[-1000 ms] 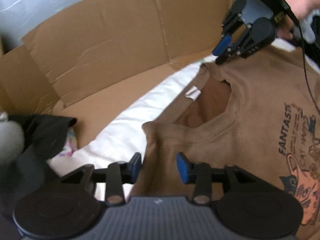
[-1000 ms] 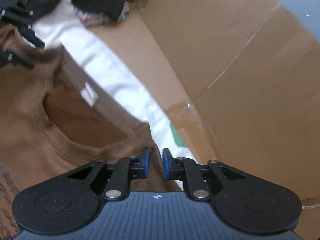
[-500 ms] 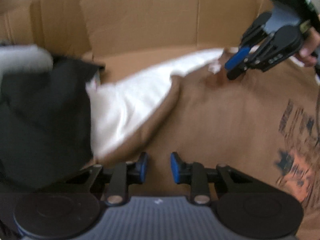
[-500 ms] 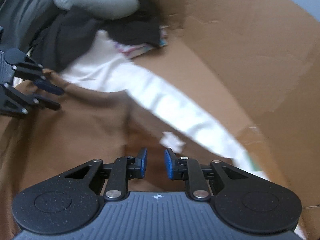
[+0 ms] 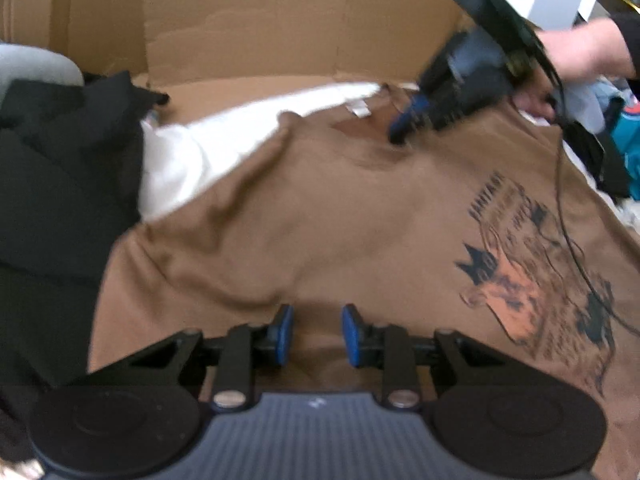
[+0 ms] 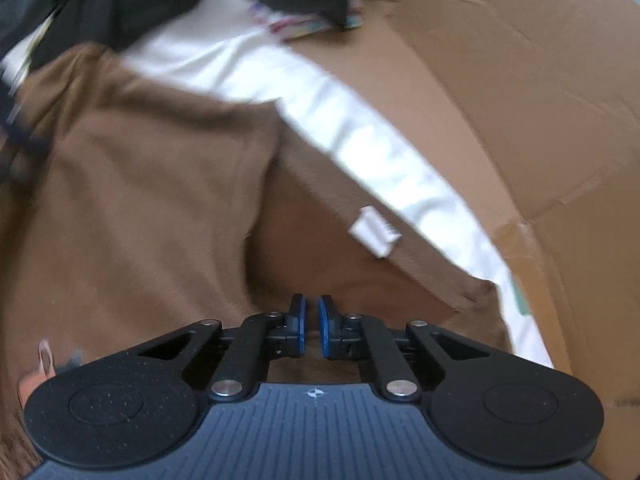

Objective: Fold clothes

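Two grippers over one brown T-shirt [image 5: 320,216], spread print-up across white cloth [image 5: 208,148] inside a cardboard box [image 5: 248,28]. Far left: black clothing [image 5: 60,168] heaped beside the shirt. Left gripper [image 5: 316,334] low over the shoulder area, pads clearly apart, nothing between them. Right gripper [image 6: 312,326] at the collar, pads nearly together on a fold of fabric; actual pinch blurred, hard to confirm.

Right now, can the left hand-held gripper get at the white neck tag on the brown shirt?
Probably yes. The left hand-held gripper is open over the brown shirt, with bare fabric between it and the white neck tag. The right hand-held gripper sits right beside the tag, crowding it.
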